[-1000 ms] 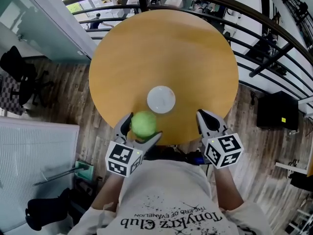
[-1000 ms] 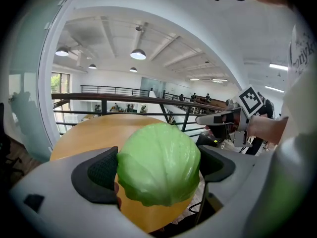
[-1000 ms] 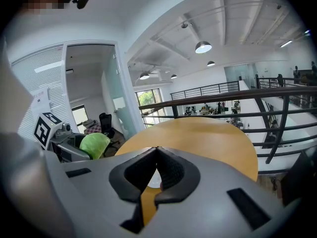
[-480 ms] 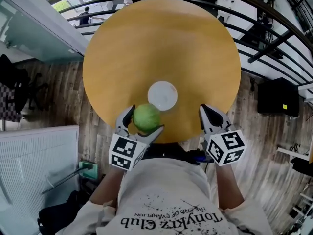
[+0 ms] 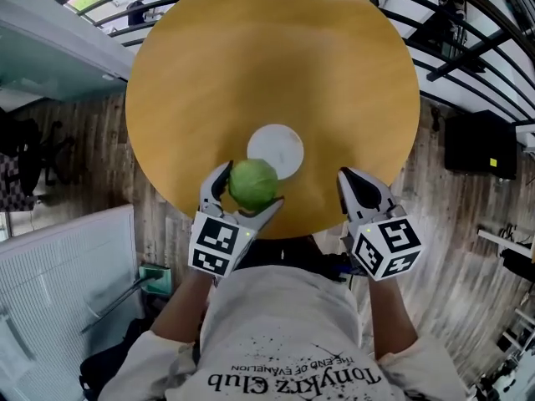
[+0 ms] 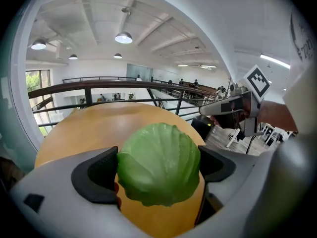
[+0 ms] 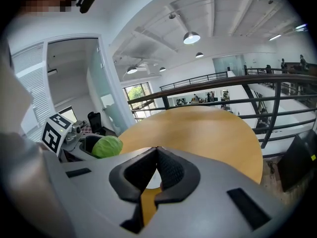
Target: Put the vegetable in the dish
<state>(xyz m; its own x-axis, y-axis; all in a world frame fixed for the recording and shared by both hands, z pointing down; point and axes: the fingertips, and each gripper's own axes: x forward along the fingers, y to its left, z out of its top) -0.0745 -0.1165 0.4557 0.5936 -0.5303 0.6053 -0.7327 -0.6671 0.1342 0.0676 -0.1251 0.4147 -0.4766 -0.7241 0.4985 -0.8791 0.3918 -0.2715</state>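
A green cabbage (image 5: pixel 252 183) is held above the near edge of the round wooden table (image 5: pixel 276 65), with my left gripper (image 5: pixel 248 193) shut on it. In the left gripper view the cabbage (image 6: pixel 159 163) fills the space between both dark pads. The white dish (image 5: pixel 280 146) lies on the table just beyond and to the right of the cabbage, partly covered by it. My right gripper (image 5: pixel 358 190) hovers at the table's near right edge, jaws shut with nothing between them. From the right gripper view the cabbage (image 7: pixel 107 146) shows at the left, and a sliver of the dish (image 7: pixel 155 180) shows behind the shut jaws.
A dark metal railing (image 5: pixel 468 53) curves round the far and right sides of the table. Wood-plank floor (image 5: pixel 109 153) lies below on the left. A black box (image 5: pixel 481 144) stands on the floor at the right. The person's white T-shirt (image 5: pixel 288 341) fills the lower middle.
My left gripper has carried the cabbage forward and up over the table edge, so it now overlaps the dish's near left rim. The right gripper has stayed about where it was.
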